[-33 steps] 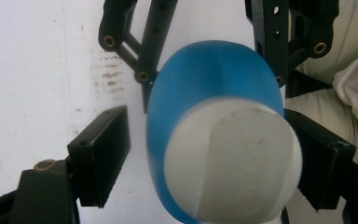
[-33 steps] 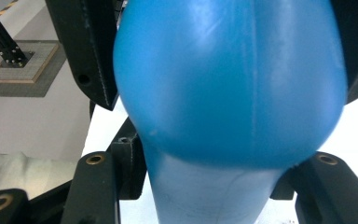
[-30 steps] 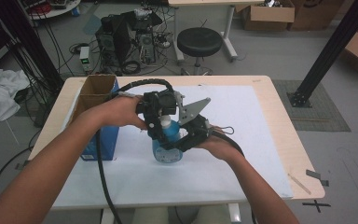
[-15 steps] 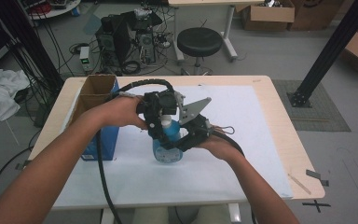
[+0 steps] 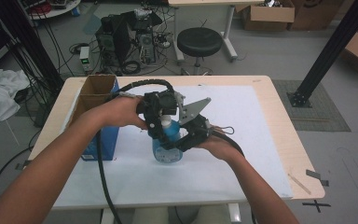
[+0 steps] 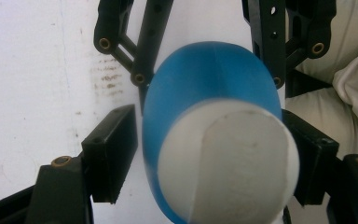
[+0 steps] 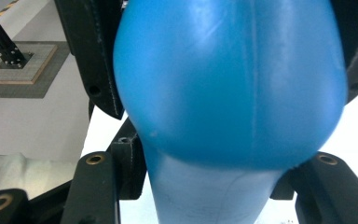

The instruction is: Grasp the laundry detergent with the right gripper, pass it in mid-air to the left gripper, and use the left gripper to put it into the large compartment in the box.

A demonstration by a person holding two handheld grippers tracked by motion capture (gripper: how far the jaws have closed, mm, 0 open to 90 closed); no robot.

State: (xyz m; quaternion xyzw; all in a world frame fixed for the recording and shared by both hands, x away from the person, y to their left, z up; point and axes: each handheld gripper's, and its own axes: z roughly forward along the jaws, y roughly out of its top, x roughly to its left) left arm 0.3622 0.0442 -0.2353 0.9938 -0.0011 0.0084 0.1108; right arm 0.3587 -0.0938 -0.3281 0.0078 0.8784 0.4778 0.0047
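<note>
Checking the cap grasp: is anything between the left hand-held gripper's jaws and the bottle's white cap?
Nothing visible. In the left gripper view the white cap sits between the left hand-held gripper jaws, which have just been closing; a thin gap shows at one jaw, the other looks against it. The right hand-held gripper is shut on the blue bottle.

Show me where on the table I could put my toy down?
There is bare room on the white sheet right of the blue bottle, toward the table edge, and along its near edge. It is crowded in the middle, where both grippers meet at the bottle, and at the left by the cardboard box.
</note>
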